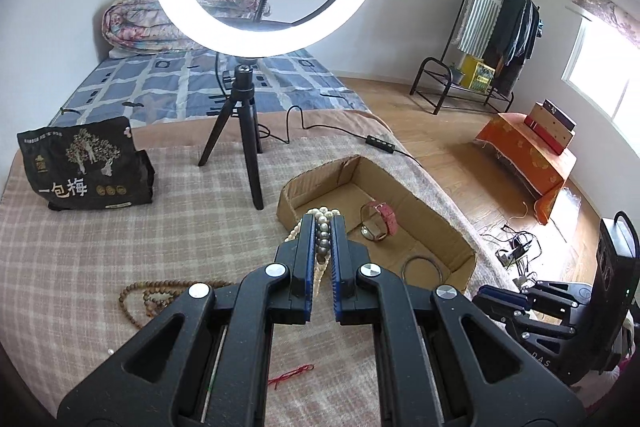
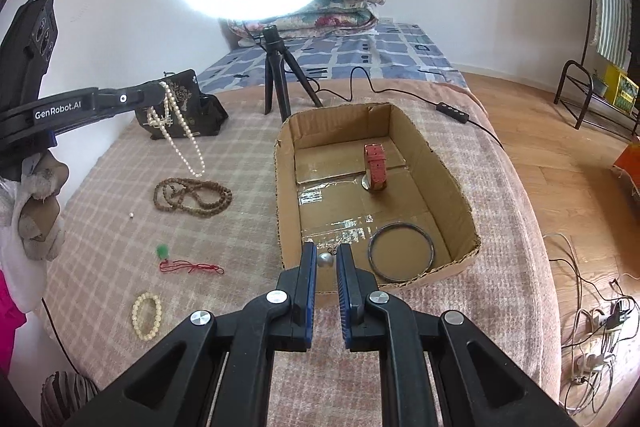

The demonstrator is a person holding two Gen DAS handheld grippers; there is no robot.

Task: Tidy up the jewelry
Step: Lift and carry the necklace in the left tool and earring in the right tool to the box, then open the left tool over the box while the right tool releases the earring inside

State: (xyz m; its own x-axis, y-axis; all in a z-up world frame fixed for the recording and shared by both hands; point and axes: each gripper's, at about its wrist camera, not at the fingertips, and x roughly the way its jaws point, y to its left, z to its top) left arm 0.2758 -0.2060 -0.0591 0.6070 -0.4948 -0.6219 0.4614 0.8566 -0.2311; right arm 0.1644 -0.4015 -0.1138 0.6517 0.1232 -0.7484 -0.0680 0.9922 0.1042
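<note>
My left gripper [image 1: 323,223] is shut on a pearl necklace [image 1: 322,241], held in the air left of the cardboard box [image 1: 452,223]; in the right wrist view the necklace [image 2: 176,125] hangs from that gripper [image 2: 158,95]. My right gripper [image 2: 325,251] hovers at the box's [image 2: 456,183] near wall, jaws slightly apart, with a small silver ball earring [image 2: 325,259] seen between the fingertips. In the box lie a red-strapped watch [image 2: 375,167] and a dark bangle [image 2: 401,251].
On the plaid blanket [image 2: 224,227] lie a brown bead necklace [image 2: 192,195], a red cord with green pompom [image 2: 188,265], a cream bead bracelet [image 2: 147,315] and a loose pearl [image 2: 131,214]. A ring light on a tripod [image 2: 276,75] and a black bag [image 2: 180,111] stand behind.
</note>
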